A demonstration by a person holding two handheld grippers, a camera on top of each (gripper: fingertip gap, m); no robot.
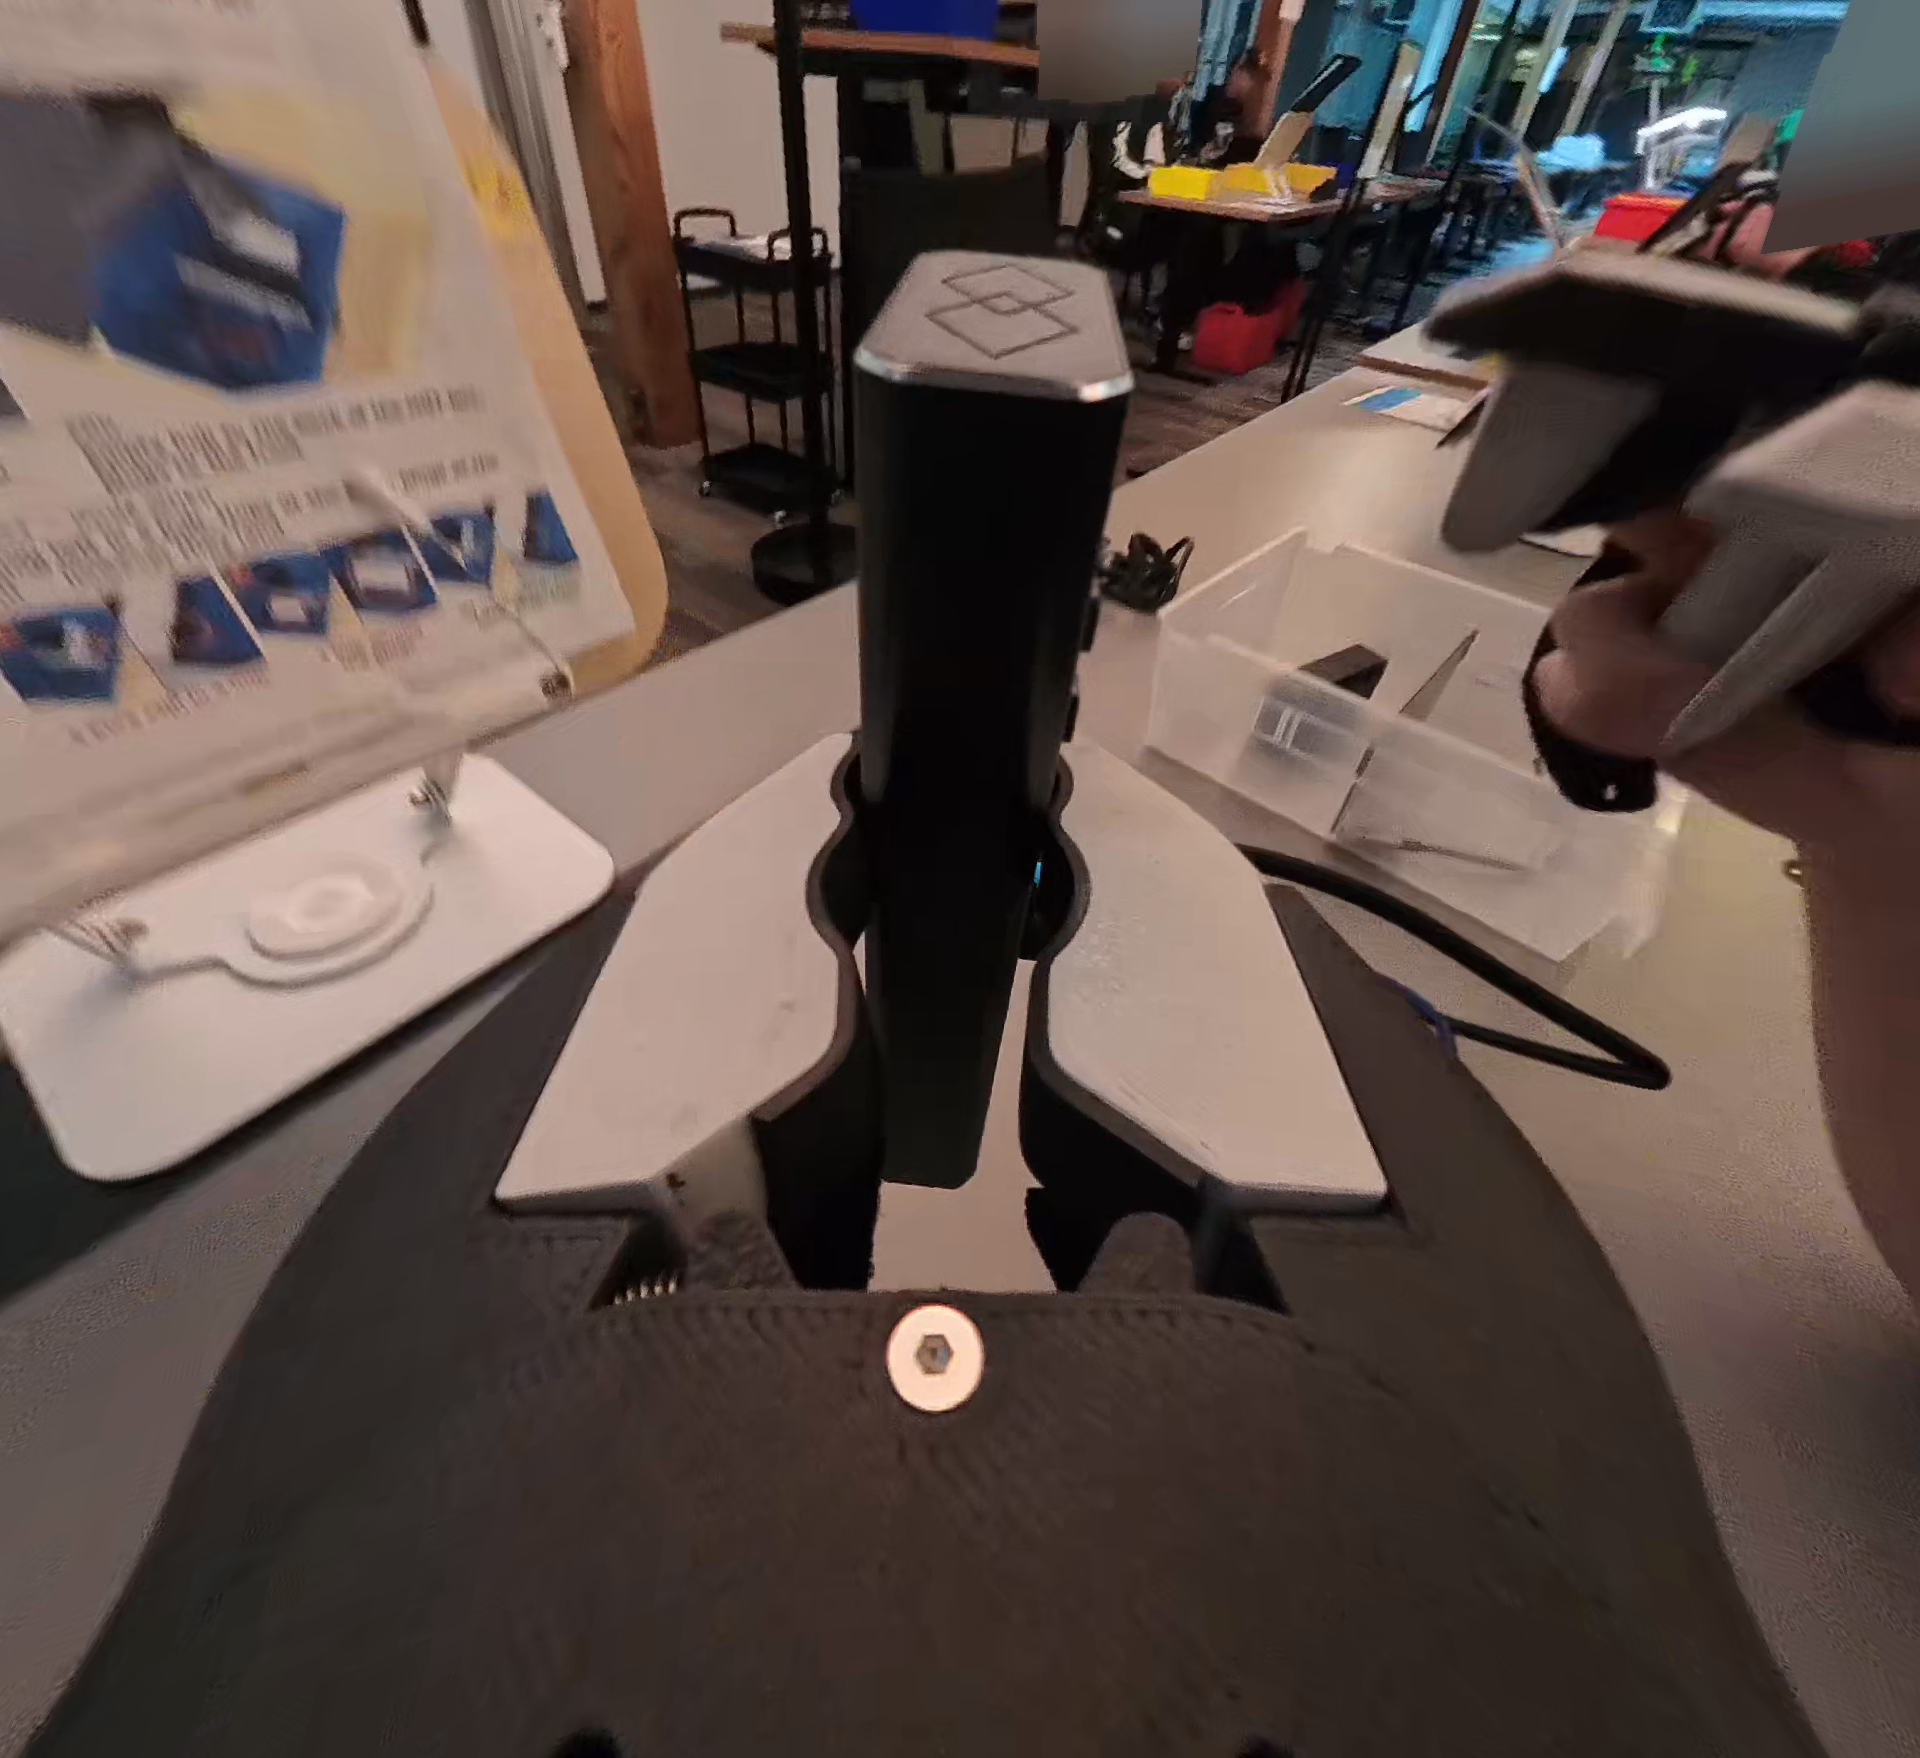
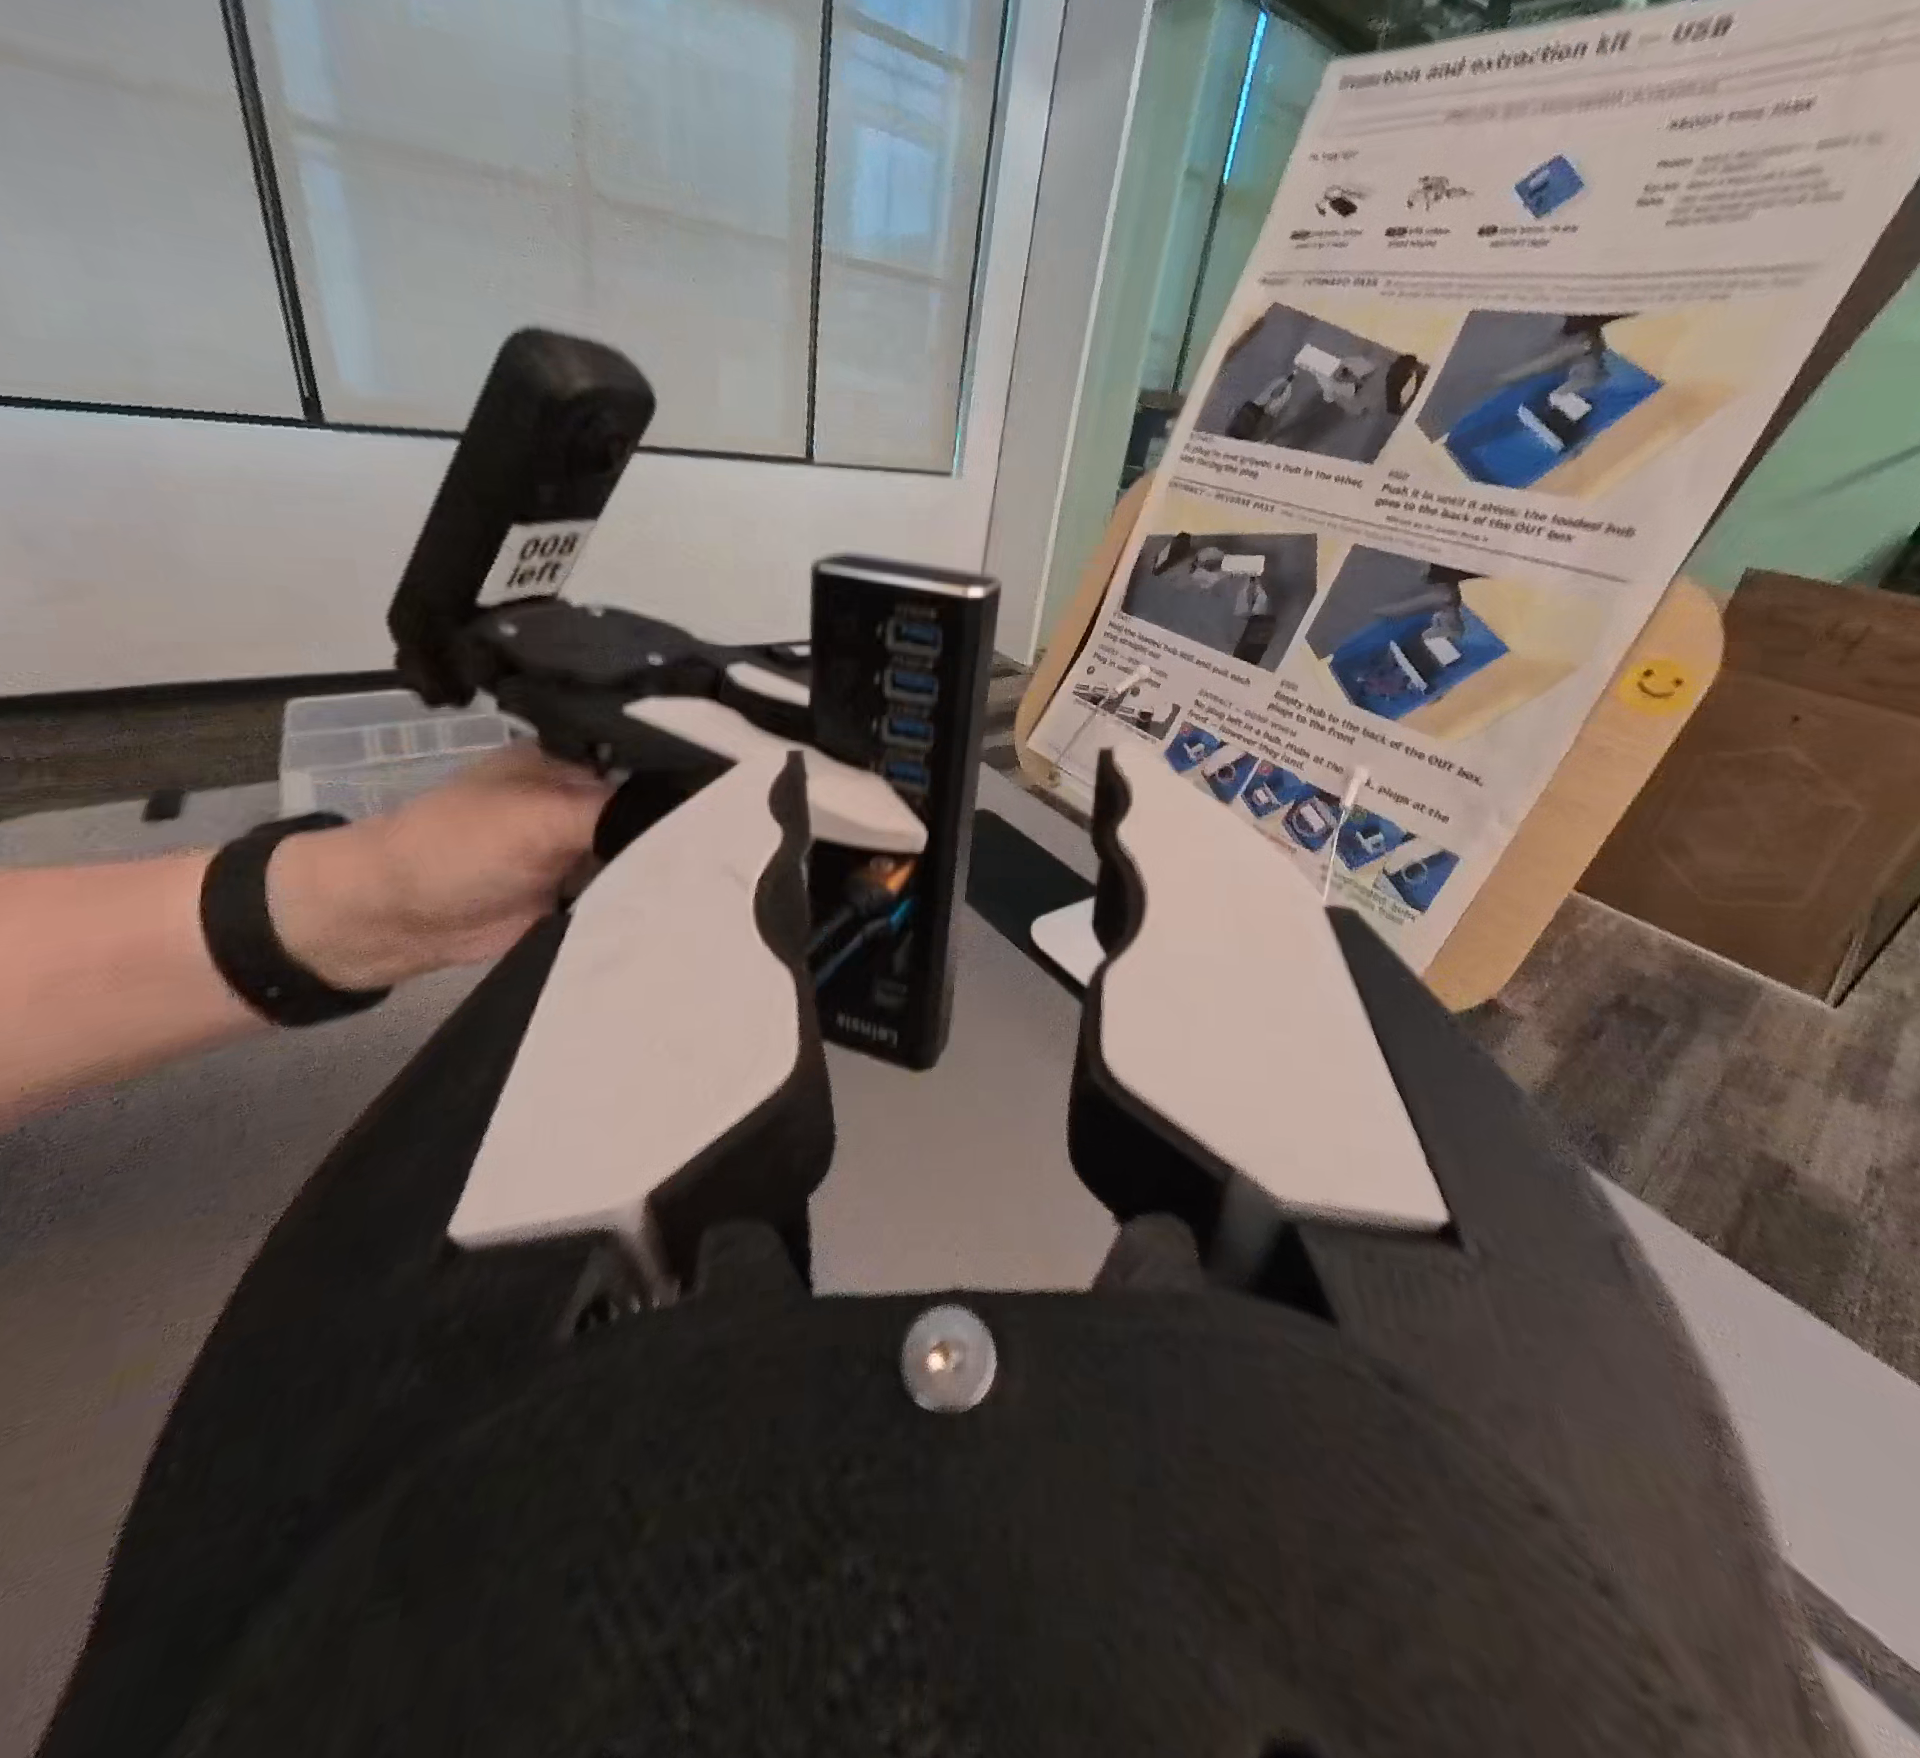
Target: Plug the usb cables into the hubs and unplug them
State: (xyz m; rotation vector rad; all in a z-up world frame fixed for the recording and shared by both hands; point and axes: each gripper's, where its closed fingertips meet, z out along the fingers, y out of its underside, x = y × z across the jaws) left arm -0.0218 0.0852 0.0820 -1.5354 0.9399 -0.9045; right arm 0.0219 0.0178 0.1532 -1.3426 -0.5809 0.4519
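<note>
Left tool (image 1: 951, 835) – pinching a black hub (image 1: 982, 669), both fingers pressed against its sides. The hub stands upright in the grip, clear of the bench (image 1: 1714, 1189), its silver-edged end cap uppermost. From the right wrist view the same hub (image 2: 914, 773) shows a row of blue ports down one face, with a blue glow and an orange one low on that face beside the left tool's (image 2: 878, 799) white finger (image 2: 831, 789). No plug can be made out in the upper ports; lower down the view is too cluttered to tell.

Right tool (image 2: 951, 809) – fingers spread wide, nothing between them, aimed at the ported face of the hub and apart from it. In the left wrist view the right tool (image 1: 1621, 503) hangs blurred at upper right, held in a hand (image 1: 1621, 669).

A black cable (image 1: 1455, 970) lies in a loop on the bench to the right of the left tool. Just beyond it sits a clear plastic box (image 1: 1351, 711) with dividers and small dark items inside. A second clear box (image 2: 384, 742) sits behind the left hand (image 2: 468, 877).

A printed instruction sheet (image 2: 1455, 482) leans on a stand with a white base plate (image 1: 312, 970), to the left of the hub in the left wrist view. A brown cardboard box (image 2: 1766, 794) sits on the floor behind it
</note>
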